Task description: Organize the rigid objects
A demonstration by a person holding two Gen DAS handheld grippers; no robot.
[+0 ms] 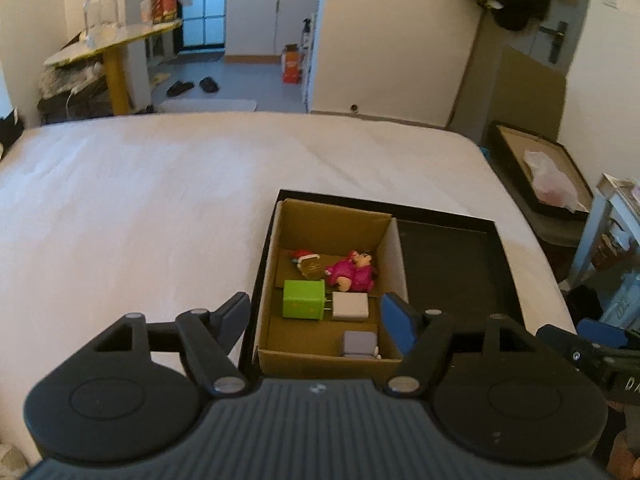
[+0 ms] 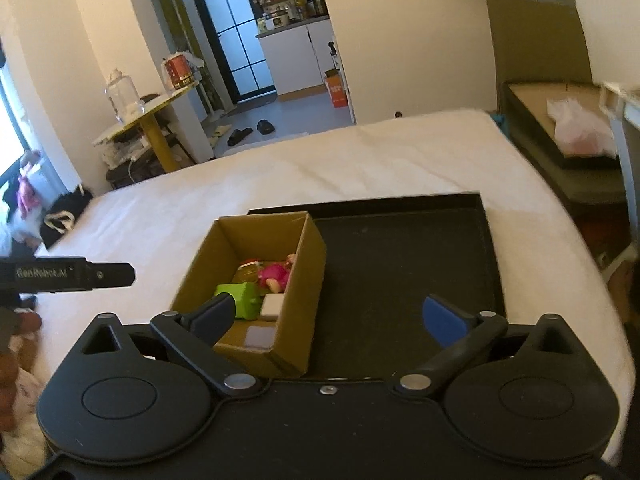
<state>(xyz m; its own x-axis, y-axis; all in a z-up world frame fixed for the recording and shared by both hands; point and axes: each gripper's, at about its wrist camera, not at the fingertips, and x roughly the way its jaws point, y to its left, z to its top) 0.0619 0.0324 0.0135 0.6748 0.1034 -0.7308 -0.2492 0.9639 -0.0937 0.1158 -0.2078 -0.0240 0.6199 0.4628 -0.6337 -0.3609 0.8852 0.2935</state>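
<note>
An open cardboard box (image 1: 276,264) (image 2: 308,276) stands in the left part of a shallow black tray (image 1: 452,264) (image 2: 404,268) on a white bed. In the box lie a green plug adapter (image 1: 304,299) (image 2: 240,298), a white charger cube (image 1: 350,306) (image 2: 273,305), a lilac cube (image 1: 359,343) (image 2: 260,336), a pink figurine (image 1: 352,272) (image 2: 276,274) and a small red-capped toy (image 1: 307,262). My left gripper (image 1: 316,316) is open and empty above the box's near edge. My right gripper (image 2: 332,316) is open and empty over the tray, its left finger by the box.
The white bed (image 1: 140,208) (image 2: 400,160) spreads left and beyond. A second black tray holding a plastic bag (image 1: 548,176) (image 2: 576,132) sits off the bed's right side. A yellow-legged side table (image 1: 112,60) and a kitchen doorway lie beyond. The other gripper's tip (image 2: 80,274) shows at left.
</note>
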